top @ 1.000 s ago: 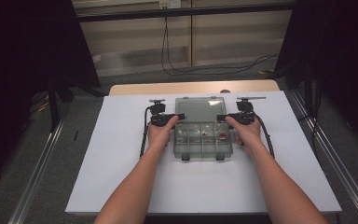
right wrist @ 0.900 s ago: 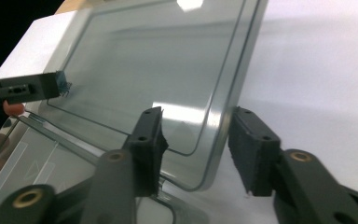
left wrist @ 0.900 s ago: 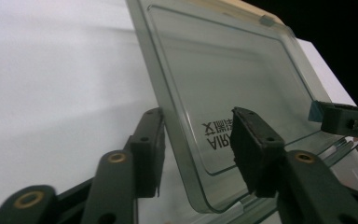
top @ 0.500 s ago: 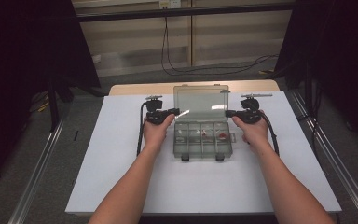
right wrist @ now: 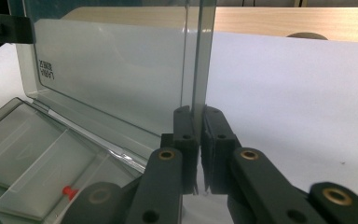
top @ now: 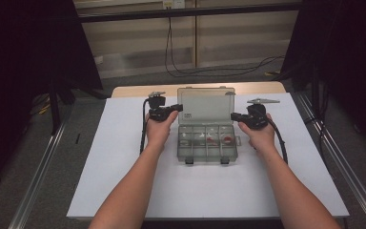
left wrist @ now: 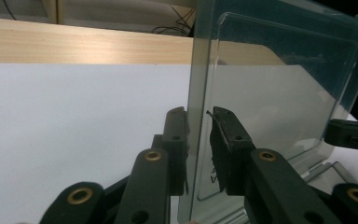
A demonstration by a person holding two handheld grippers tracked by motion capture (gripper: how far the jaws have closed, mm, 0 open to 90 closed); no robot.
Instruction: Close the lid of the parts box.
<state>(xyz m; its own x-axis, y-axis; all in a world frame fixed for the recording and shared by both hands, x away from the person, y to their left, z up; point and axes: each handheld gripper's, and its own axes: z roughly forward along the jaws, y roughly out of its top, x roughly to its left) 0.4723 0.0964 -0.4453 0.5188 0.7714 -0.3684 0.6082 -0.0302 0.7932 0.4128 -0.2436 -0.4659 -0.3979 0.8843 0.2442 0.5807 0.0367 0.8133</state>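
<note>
Between the pads of the right gripper (right wrist: 196,149), at the lower middle of its own view, the right edge of the clear lid (right wrist: 121,60) is clamped tight, the jaws having just closed onto it. At the lid's opposite edge the left gripper (left wrist: 198,144) has also just been closing, and its jaws pinch the plastic, one pad on each face, though the inner pad looks only lightly seated. A second ago, in the high view, the lid lay back at a lower slant; now it stands almost upright at the far rim of the compartment box (top: 207,143), which sits centre frame on the white board (top: 124,191), small red parts in its trays. With both edges gripped and the lid raised, I judge the closing swing toward the latches is under way.
</note>
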